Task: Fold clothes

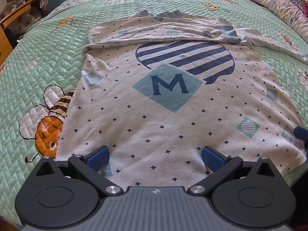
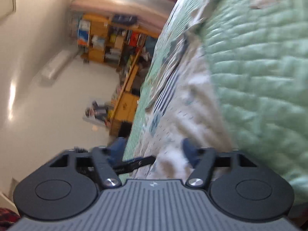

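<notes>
White cotton, dotted with small navy stars, covers the middle of the bed: the shirt (image 1: 154,115) lies flat on the green quilted bedspread (image 1: 38,57), its striped heart and "M" diamond facing up and its hem nearest the camera. One long sleeve (image 1: 154,32) is folded across the chest at the far end, which suggests the sides are being brought in before the body is doubled over.

In the left wrist view the left gripper (image 1: 155,155) hangs over the near hem with its blue fingers (image 1: 98,156) spread wide and nothing between them; the cloth lies beneath, ungripped. It is likely poised there to take the hem at the left corner.

At the right edge of that view a blue tip of the right gripper (image 1: 301,132) sits at the shirt's near right corner. Its own view is rolled and blurred: the right gripper (image 2: 154,150) stands about half open with white cloth bunched between the fingers, but the pads do not seem to press on it. Probably it is setting itself for a hold on that corner, matching the left.
</notes>
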`<action>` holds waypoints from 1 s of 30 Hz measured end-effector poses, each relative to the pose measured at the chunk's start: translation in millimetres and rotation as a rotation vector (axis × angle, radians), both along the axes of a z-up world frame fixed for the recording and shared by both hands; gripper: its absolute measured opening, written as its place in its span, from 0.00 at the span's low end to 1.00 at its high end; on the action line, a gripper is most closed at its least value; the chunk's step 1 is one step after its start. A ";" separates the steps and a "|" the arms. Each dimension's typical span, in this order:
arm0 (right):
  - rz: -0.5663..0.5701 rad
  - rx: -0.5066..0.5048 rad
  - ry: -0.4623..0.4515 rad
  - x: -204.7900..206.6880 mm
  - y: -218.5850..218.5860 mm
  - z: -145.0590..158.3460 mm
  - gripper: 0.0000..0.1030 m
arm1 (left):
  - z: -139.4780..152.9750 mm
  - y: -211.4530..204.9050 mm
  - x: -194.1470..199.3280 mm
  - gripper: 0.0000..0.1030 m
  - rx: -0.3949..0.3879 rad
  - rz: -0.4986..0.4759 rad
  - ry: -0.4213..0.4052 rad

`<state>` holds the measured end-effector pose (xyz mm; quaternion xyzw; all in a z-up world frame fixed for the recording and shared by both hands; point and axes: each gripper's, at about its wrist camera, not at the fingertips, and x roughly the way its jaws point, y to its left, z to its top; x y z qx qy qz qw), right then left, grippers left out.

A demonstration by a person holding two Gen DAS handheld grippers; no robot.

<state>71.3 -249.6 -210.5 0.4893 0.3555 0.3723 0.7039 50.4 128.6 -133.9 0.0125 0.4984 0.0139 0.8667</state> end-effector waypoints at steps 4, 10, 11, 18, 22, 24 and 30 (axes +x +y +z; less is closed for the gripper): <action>-0.065 -0.076 -0.028 -7.0 -15.9 14.6 0.65 | -0.7 -0.7 0.5 1.00 0.004 0.005 0.003; 0.034 -0.203 -0.188 7.5 20.4 62.3 0.75 | -3.2 -2.0 -2.6 1.00 0.010 0.003 -0.014; 0.062 -0.228 -0.205 9.8 31.8 67.0 0.75 | -3.1 -1.0 -2.9 1.00 0.006 -0.001 -0.014; 0.165 -0.488 -0.159 20.5 61.4 46.1 0.43 | -1.7 3.4 -6.9 1.00 -0.002 -0.038 -0.005; 0.077 -0.401 -0.092 8.8 23.7 38.3 0.37 | -0.7 3.6 -7.0 1.00 0.002 -0.047 0.001; 0.020 -0.337 -0.108 9.1 9.7 48.1 0.38 | 2.0 1.1 -5.7 0.99 0.014 -0.045 0.009; -0.034 -0.230 -0.136 27.5 -0.8 50.8 0.56 | 14.6 -11.6 -4.0 0.99 0.006 -0.071 -0.010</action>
